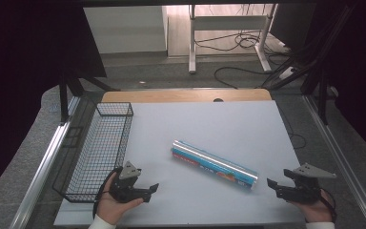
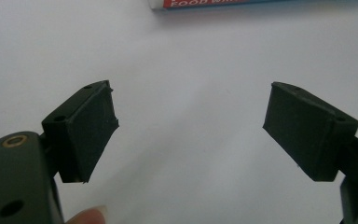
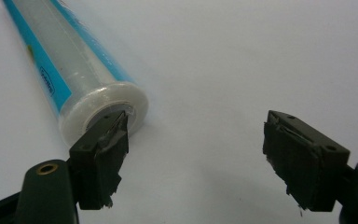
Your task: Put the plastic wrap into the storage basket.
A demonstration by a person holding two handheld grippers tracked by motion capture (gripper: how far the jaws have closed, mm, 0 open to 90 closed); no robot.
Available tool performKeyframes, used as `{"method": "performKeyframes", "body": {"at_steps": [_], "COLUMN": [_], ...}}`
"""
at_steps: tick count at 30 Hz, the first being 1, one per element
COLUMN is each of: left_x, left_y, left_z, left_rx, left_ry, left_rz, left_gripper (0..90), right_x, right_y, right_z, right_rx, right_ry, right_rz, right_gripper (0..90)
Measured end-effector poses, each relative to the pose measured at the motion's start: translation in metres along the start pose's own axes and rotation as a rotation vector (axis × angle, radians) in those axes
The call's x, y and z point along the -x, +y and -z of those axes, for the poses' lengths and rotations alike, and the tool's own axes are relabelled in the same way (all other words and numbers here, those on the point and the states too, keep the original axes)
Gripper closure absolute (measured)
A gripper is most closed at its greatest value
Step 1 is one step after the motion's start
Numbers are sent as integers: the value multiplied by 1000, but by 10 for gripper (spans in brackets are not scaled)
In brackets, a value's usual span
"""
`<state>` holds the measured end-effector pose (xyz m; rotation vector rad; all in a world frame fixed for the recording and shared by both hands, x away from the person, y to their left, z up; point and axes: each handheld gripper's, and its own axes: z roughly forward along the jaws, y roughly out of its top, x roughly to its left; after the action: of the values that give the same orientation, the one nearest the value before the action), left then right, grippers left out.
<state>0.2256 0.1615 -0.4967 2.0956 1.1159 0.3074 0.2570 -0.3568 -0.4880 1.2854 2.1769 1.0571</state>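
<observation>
A roll of food wrap (image 1: 214,163) with blue and red print lies slanted on the white table top (image 1: 209,124), near its middle. My left gripper (image 1: 151,190) rests low at the front left, held in a hand, jaws open with nothing between them; in the left gripper view (image 2: 191,130) the roll's label edge (image 2: 205,3) lies farther ahead. My right gripper (image 1: 269,184) sits at the front right, open and empty, just right of the roll's near end. The right gripper view (image 3: 196,154) has the roll's end cap (image 3: 103,112) right behind the left jaw.
A black wire basket (image 1: 100,148) stands along the table's left side, just behind my left gripper. A wooden strip (image 1: 186,95) edges the table's far side. Metal rails run along both sides, with cables and desk legs on the floor beyond.
</observation>
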Motion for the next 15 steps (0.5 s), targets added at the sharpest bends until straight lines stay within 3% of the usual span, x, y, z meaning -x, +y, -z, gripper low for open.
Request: {"method": "performKeyframes", "body": {"at_steps": [15], "left_x": [2], "left_y": [-1], "left_z": [-4], "left_rx": [-27], "left_ry": [-9], "left_rz": [10], "left_gripper": [157], "right_x": [0], "right_y": [5], "right_z": [3], "right_rx": [-11], "right_ry": [-17], "right_rz": [-10], "right_gripper": [231]}}
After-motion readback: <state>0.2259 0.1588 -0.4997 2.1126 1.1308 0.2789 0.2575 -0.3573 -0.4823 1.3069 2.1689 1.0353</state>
